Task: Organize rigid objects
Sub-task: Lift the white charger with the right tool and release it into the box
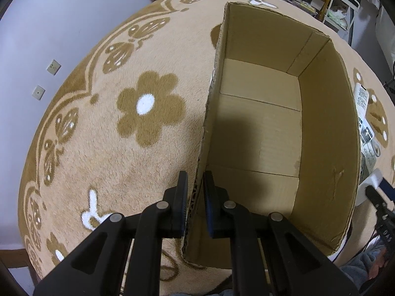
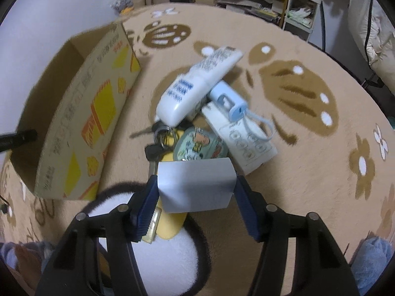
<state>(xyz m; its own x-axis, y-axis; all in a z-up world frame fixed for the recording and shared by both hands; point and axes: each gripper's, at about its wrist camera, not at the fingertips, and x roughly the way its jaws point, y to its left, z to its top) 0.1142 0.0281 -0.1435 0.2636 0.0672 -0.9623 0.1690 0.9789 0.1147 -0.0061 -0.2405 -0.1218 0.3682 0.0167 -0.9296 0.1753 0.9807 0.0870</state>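
Note:
The open cardboard box (image 1: pixel 259 123) stands on the patterned rug, with nothing inside it. My left gripper (image 1: pixel 195 175) is shut on the box's near left wall, one finger inside and one outside. In the right wrist view the box (image 2: pixel 81 123) is at the left. My right gripper (image 2: pixel 196 182) is shut on a pale grey rectangular block (image 2: pixel 197 185), held just above a pile. The pile holds a white tube (image 2: pixel 197 86), a small blue-and-white device with a strap (image 2: pixel 229 101), a flat white button panel (image 2: pixel 244 143), a round cartoon tin (image 2: pixel 200 145) and keys (image 2: pixel 160 138).
A yellow object (image 2: pixel 170 222) lies under the right gripper's left finger, on a white furry patch with a black rim (image 2: pixel 160 251). The beige flowered rug (image 1: pixel 111 148) spreads around the box. Shelves and a white cart (image 2: pixel 301 7) stand at the back.

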